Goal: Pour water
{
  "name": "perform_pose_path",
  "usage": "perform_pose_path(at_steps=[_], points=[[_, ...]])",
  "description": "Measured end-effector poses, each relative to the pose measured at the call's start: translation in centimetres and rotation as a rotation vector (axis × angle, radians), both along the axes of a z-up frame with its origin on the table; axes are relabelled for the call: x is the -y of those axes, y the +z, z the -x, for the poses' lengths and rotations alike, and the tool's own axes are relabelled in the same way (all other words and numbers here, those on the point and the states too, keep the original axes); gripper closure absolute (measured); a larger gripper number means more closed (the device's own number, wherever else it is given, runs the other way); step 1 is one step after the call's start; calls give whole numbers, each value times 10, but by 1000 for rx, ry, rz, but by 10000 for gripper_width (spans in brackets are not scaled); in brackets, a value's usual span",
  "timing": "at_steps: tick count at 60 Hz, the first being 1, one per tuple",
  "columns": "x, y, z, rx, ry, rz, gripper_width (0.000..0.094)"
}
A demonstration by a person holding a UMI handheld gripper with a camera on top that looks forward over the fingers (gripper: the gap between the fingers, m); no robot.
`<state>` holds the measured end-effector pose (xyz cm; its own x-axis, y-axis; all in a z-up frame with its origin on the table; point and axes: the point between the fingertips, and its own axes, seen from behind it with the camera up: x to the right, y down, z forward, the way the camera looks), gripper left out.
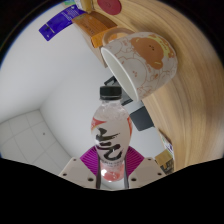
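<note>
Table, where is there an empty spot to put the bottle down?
The widest bare wood of the table lies beside the cup, towards the table's rim. It is crowded on the cup's other side, where a purple packet and a yellowish box sit close together. The gripper has its jaws shut on the bottle.

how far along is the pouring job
Done: the bottle is held in the gripper, both fingers pressing its sides, and it has been brought up to the cup. In hand: lining its black cap up with the cup's rim. Left: the cap appears still on, so uncapping and the pour itself; no water is visibly flowing.
</note>
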<state>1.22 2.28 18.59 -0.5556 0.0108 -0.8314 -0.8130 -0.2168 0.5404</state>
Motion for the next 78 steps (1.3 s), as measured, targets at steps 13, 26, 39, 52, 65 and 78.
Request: perform_pose_path(at_steps=[13,26,39,52,65,78], points=[[6,21,1,276,68,-10,626],[22,84,-57,1007,6,-103,624],[46,111,-166,1637,-138,-72,623],[47,23,-256,2061,-132,99,623],[41,-72,-287,2150,-8,194,623],[45,-125,-296,2118,41,251,623]])
